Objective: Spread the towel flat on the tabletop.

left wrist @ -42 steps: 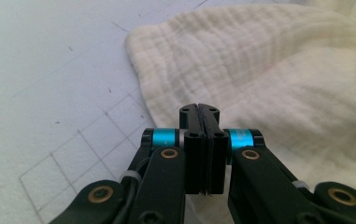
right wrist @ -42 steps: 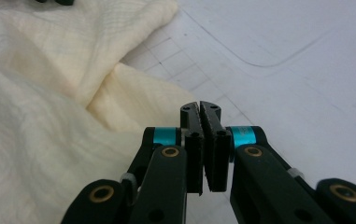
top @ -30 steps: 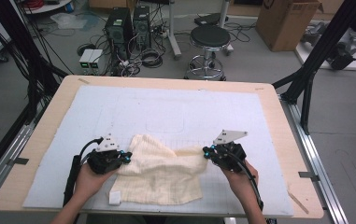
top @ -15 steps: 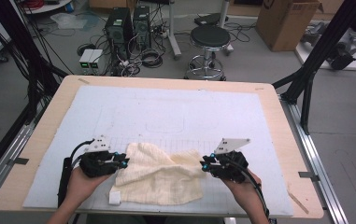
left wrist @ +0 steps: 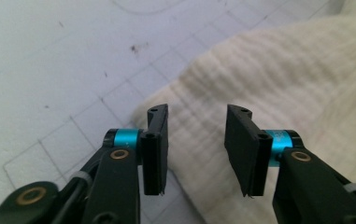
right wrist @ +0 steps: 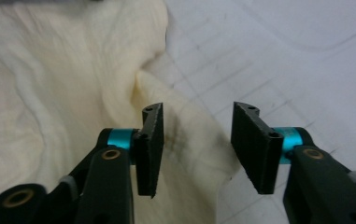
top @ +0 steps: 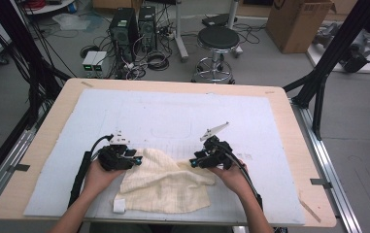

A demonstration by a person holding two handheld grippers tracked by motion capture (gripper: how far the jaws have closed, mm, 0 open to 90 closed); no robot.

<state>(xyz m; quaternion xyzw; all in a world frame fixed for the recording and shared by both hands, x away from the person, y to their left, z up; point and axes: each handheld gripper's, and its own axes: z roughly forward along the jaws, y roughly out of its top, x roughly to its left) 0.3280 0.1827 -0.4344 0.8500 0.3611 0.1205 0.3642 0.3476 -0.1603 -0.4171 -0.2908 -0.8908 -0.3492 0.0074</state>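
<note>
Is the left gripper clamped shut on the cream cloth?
No, in the left gripper view the left gripper stands open above the cream cloth, with a clear gap between its pads.

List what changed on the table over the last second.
Both the left gripper and right gripper have just been opening, letting go of the cream cloth, and drew nearer the table's front edge. The cloth's far edge came along, settling rumpled. The white mat stayed put.
</note>
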